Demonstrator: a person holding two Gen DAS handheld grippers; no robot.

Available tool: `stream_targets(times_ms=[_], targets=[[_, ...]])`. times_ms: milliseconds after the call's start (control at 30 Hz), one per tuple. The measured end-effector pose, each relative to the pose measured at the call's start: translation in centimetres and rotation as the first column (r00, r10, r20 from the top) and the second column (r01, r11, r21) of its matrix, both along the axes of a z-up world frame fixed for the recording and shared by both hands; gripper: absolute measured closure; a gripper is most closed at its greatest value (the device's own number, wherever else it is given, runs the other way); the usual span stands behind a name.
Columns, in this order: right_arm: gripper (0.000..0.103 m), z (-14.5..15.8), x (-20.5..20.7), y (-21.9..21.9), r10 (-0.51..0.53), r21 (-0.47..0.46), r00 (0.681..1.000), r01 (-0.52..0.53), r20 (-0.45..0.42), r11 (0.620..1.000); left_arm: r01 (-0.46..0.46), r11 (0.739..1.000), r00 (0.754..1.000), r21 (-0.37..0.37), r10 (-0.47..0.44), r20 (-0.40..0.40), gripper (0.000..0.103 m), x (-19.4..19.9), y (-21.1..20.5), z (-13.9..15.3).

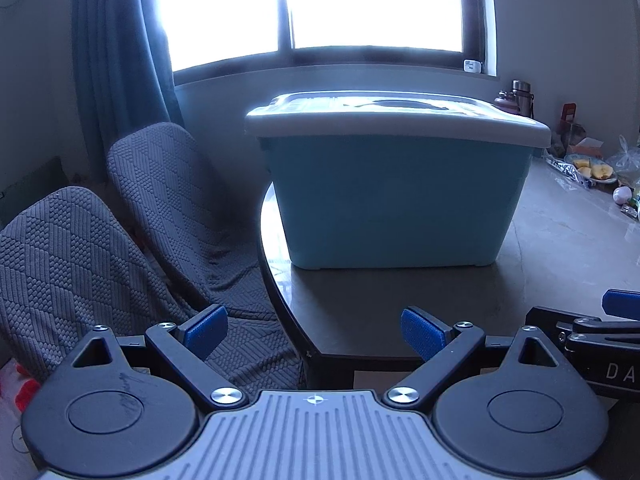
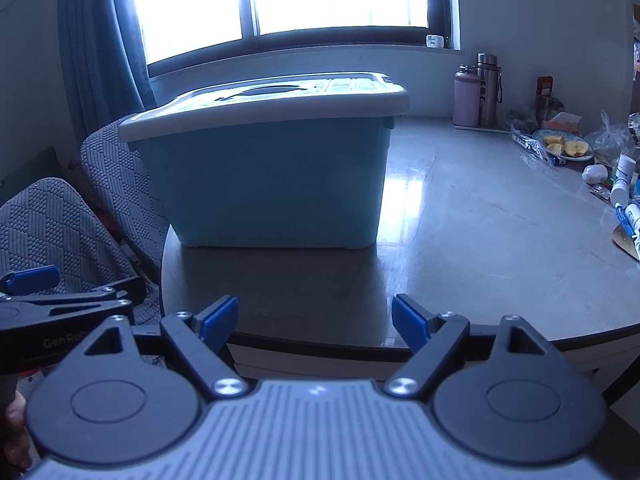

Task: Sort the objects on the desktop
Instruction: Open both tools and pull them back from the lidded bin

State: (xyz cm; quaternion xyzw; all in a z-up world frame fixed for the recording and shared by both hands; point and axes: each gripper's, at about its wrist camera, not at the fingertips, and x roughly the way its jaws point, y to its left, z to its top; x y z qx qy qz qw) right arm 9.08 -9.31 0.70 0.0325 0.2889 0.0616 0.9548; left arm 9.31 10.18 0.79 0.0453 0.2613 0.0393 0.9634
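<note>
first, lidded blue bin (image 1: 396, 196); left gripper (image 1: 314, 330), right gripper (image 2: 314, 320) both spread, empty; you take the lid (image 2: 264, 98) by opposite edges, evenly.

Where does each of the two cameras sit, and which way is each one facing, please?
Left wrist view: on the left gripper, jaws open, facing the blue storage box across the table; chairs at left, the right gripper at the right edge.
Right wrist view: on the right gripper, jaws open, facing the same box, with bottles and a fruit plate at right; the left gripper's side and part of a hand at left.
Shared: box, window, table, chairs.
</note>
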Motion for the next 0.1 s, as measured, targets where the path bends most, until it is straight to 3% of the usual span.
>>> stream_targets(times_ms=[100], targets=[[0.019,0.03,0.01,-0.03,-0.002,0.005,1.0,0.002,-0.001,1.0,0.009,1.0,1.0,0.001,-0.009,0.008,0.008,0.03,-0.06,0.04]])
